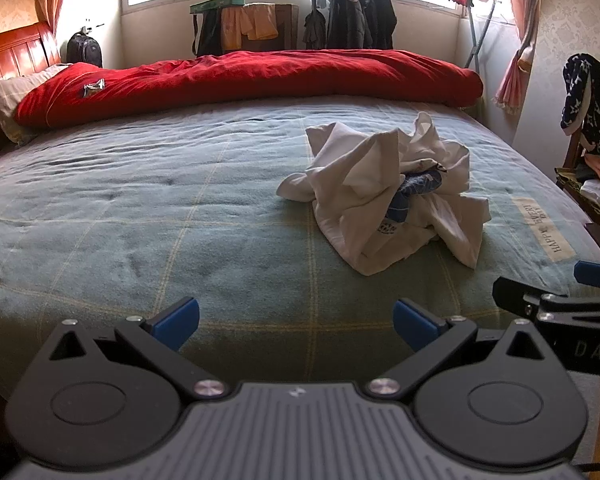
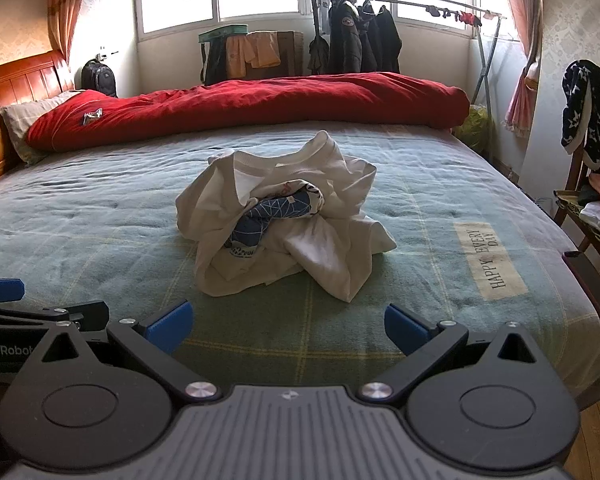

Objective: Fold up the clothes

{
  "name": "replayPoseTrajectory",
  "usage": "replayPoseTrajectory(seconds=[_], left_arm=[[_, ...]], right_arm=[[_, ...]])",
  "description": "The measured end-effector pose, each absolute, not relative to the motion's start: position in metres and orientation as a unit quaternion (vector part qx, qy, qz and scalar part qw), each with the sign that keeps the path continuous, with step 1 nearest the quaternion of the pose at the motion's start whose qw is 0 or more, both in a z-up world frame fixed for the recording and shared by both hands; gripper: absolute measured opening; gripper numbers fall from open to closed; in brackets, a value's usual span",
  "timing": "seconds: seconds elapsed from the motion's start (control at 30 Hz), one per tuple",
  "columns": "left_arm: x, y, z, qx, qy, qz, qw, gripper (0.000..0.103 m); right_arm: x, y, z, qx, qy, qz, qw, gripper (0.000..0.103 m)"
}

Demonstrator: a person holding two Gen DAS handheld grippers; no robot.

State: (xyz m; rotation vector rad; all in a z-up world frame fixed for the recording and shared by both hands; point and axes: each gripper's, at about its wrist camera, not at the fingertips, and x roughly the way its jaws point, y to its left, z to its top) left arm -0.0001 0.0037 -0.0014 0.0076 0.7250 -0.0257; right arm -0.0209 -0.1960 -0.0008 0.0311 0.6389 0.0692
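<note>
A crumpled white T-shirt (image 1: 384,196) with a blue print lies in a heap on the green checked bedspread (image 1: 140,220). It also shows in the right wrist view (image 2: 284,216), straight ahead of my right gripper. My left gripper (image 1: 296,322) is open and empty, low over the bed's near edge, with the shirt ahead and to its right. My right gripper (image 2: 288,322) is open and empty, also short of the shirt. Each gripper shows at the edge of the other's view: the right one (image 1: 560,300), the left one (image 2: 40,312).
A rolled red quilt (image 1: 252,80) and a pillow (image 1: 8,96) lie along the far side of the bed. A chair with a star-patterned garment (image 2: 592,116) stands at the right. A phone (image 2: 590,284) lies on the bed's right edge. A clothes rack (image 2: 364,36) stands by the window.
</note>
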Motion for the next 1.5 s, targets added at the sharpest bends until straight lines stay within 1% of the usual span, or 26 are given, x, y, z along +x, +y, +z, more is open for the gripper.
replayPoseTrajectory(seconds=[0.9, 1.5], left_arm=[[0.004, 0.009, -0.003, -0.005, 0.355, -0.011, 0.935, 0.102], [0.024, 0.013, -0.014, -0.014, 0.369, -0.016, 0.929, 0.102]], right_arm=[[-0.022, -0.195, 0.000, 0.010, 0.314, 0.033, 0.949, 0.103], [0.001, -0.196, -0.015, 0.014, 0.339, 0.022, 0.941, 0.103]])
